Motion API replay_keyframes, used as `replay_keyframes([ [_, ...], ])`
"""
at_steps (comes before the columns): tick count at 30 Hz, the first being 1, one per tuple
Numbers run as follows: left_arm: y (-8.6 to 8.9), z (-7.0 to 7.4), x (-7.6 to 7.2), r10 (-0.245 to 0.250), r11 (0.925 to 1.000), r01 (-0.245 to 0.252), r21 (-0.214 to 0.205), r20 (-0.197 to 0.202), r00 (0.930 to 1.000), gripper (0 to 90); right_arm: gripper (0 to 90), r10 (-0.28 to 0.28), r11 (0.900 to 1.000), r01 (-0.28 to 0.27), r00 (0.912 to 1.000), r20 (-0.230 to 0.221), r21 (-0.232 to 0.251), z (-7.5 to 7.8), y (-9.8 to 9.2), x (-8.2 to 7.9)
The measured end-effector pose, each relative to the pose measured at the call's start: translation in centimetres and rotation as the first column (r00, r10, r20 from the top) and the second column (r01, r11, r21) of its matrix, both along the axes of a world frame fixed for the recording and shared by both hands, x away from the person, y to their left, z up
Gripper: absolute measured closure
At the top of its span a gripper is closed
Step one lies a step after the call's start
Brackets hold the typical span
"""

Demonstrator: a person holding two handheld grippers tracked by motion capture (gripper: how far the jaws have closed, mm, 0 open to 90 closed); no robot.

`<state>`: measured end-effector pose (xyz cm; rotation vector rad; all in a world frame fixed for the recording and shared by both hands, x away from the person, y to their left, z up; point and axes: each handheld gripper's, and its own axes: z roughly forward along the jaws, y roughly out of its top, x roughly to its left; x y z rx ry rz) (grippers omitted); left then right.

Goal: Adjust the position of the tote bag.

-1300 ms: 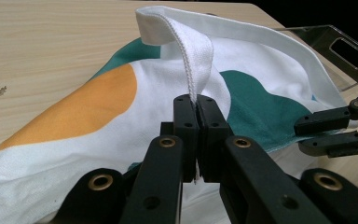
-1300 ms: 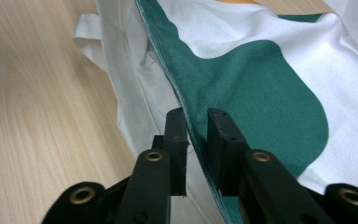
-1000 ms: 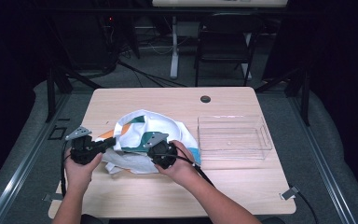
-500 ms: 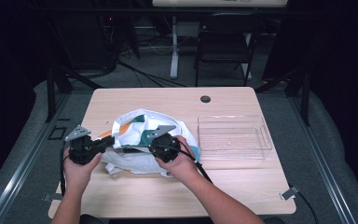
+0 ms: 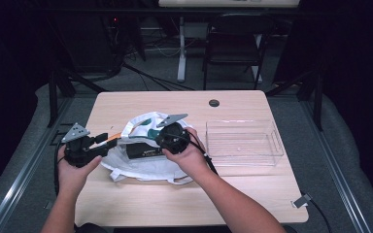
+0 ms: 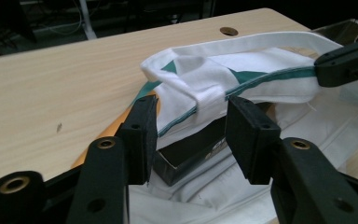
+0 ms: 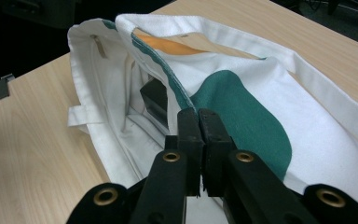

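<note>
The white tote bag (image 5: 145, 160) lies at the table's (image 5: 126, 104) centre, a black box (image 6: 193, 149) inside. The right gripper (image 7: 199, 122) pinches its rim; at nine o'clock, the left gripper (image 6: 191, 123) gapes around the strap.

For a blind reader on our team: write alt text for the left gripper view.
The left gripper is open, its black jaws either side of a white tote bag's green-trimmed rim on a wooden table. A dark box lies inside the bag's mouth. At the far right, the right gripper pinches the rim.
</note>
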<state>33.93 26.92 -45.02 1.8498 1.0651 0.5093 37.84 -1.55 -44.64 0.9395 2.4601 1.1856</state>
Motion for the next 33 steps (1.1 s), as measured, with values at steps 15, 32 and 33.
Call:
replay_keyframes([
  [15,-3.0,1.0,2.3,-0.115,0.9768,0.115,0.181,-0.011,0.9933,45.9,88.5,-0.006,0.9998,0.006,0.9999,0.014,-0.016,2.1,1.0,2.2],
  [32,-5.6,-1.0,4.6,-0.138,0.9301,0.145,0.337,-0.044,0.9894,46.8,88.6,-0.016,0.9999,0.016,0.9998,0.013,-0.003,2.2,1.0,3.0],
  [33,-5.7,-1.1,4.7,-0.138,0.932,0.145,0.332,-0.046,0.9894,48.2,88.6,-0.015,0.9999,0.015,0.9998,0.013,-0.006,2.2,1.0,3.0],
])
